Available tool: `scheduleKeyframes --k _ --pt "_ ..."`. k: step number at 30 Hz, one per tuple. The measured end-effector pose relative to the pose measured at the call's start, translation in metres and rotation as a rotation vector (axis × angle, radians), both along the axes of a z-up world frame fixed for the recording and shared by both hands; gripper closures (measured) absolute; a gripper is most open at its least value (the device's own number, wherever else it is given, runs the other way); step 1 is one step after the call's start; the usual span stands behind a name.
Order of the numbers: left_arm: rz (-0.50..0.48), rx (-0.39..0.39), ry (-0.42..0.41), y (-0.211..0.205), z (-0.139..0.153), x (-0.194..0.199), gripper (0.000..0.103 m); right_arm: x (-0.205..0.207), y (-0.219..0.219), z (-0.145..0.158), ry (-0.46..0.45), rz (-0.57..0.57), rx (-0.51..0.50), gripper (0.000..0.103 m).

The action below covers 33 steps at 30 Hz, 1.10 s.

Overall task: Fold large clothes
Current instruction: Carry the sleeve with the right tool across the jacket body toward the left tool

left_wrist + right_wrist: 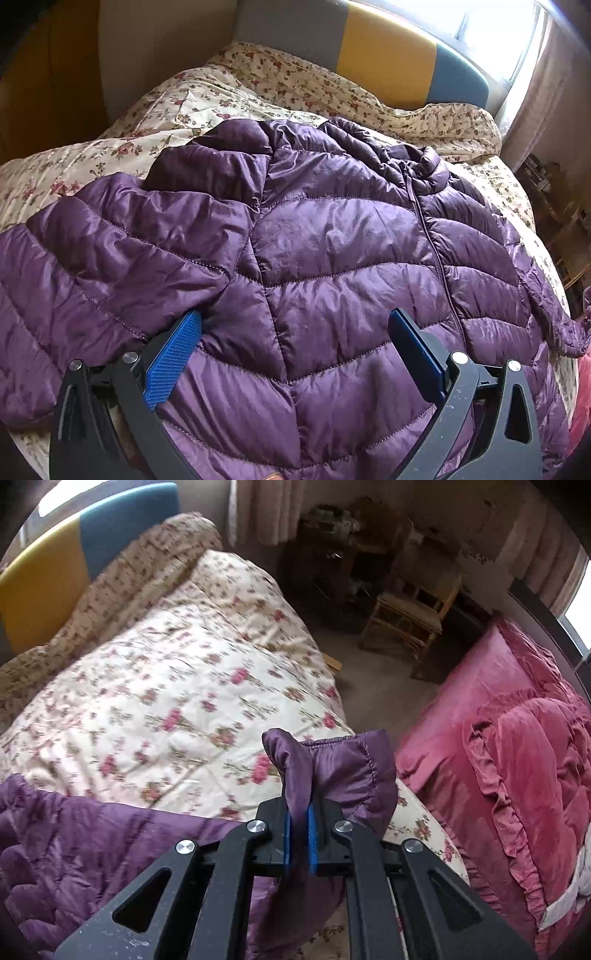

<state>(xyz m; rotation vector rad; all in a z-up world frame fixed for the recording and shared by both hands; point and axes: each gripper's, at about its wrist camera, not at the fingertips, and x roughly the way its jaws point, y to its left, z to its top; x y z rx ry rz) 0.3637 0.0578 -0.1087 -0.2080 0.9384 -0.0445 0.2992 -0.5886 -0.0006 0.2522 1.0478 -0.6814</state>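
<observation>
A purple quilted puffer jacket [332, 240] lies front up, zipped, across a bed with a floral quilt [177, 107]. My left gripper [295, 321] hangs open just above the jacket's lower body, its blue pads [173, 358] wide apart with nothing pinched; the left sleeve lies beside the left pad. In the right wrist view my right gripper [300, 816] is shut on the jacket's sleeve cuff [332, 764], which is bunched and lifted above the floral quilt [166, 686]. The rest of the jacket [74, 834] trails off to the lower left.
A padded headboard in grey, yellow and blue [384, 55] stands behind the bed under a bright window. Right of the bed are a strip of floor, a wooden chair [410, 624] and a second bed with a pink ruffled cover [517, 738].
</observation>
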Motion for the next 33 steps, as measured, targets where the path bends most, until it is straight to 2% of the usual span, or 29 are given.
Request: scheduleKeyframes --k 8,17,23,33 --pt "-0.009 -0.004 0.001 0.002 0.002 0.003 0.003 0.03 0.056 0.018 -0.088 0.123 -0.005 0.097" --pt "-0.049 0.001 0.002 0.002 -0.001 0.005 0.003 0.062 0.122 0.004 -0.121 0.26 0.018 0.097" --pt "-0.068 0.012 -0.001 0.001 -0.006 0.005 0.003 0.073 0.16 -0.012 -0.119 0.353 0.037 0.097" --pt "-0.104 0.014 -0.011 0.002 -0.006 0.002 0.003 0.079 0.235 -0.028 -0.062 0.6 -0.067 0.098"
